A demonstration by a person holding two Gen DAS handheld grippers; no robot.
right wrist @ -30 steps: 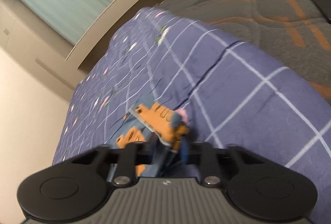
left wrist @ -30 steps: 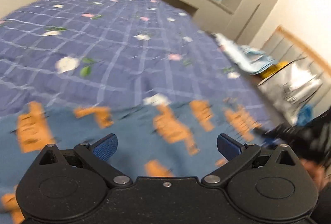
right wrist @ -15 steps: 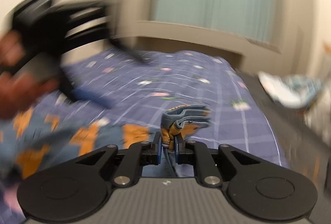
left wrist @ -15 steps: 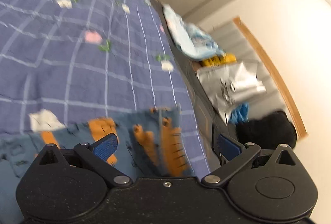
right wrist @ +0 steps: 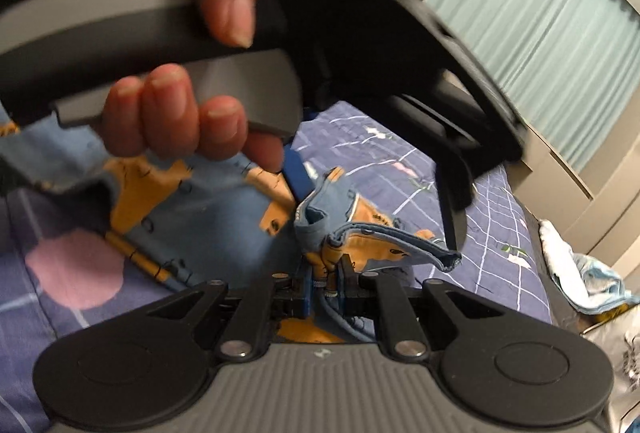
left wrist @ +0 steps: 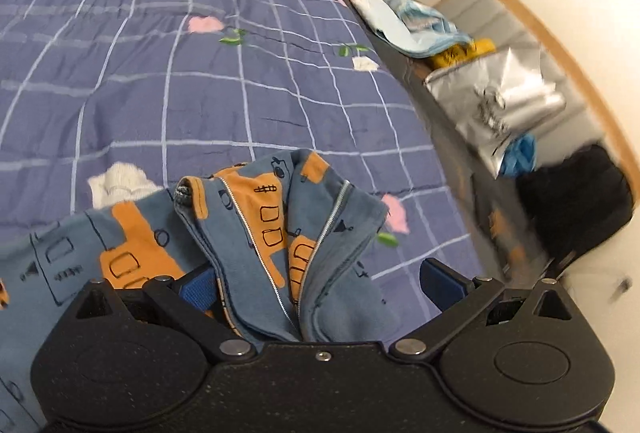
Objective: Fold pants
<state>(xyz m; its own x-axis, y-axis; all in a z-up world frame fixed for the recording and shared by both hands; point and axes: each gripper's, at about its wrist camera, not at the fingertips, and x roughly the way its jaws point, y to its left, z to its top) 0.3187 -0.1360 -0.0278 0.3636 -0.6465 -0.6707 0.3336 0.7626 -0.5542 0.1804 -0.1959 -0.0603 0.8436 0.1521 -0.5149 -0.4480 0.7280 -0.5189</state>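
The pants (left wrist: 256, 233) are blue with orange vehicle prints and lie on a purple checked bedspread (left wrist: 200, 81). In the left wrist view a bunched fold with zippers stands up between the wide-apart pads of my left gripper (left wrist: 318, 283), which is open around it without pinching. In the right wrist view my right gripper (right wrist: 324, 283) is shut on a pinched edge of the pants (right wrist: 352, 229). Just above and beyond it a hand (right wrist: 176, 113) holds the left gripper (right wrist: 376, 201), whose fingers straddle the same raised fold.
Along the bed's right side lie a light blue cloth (left wrist: 412, 21), a yellow item (left wrist: 468, 51), a silver bag (left wrist: 500, 101) and a black bag (left wrist: 576, 193). A curtained window (right wrist: 540, 21) and its ledge stand behind the bed.
The right gripper rolled upright and carried its pinched fold over to the left gripper. The left gripper swung right, and the bunched fold now stands between its open pads.
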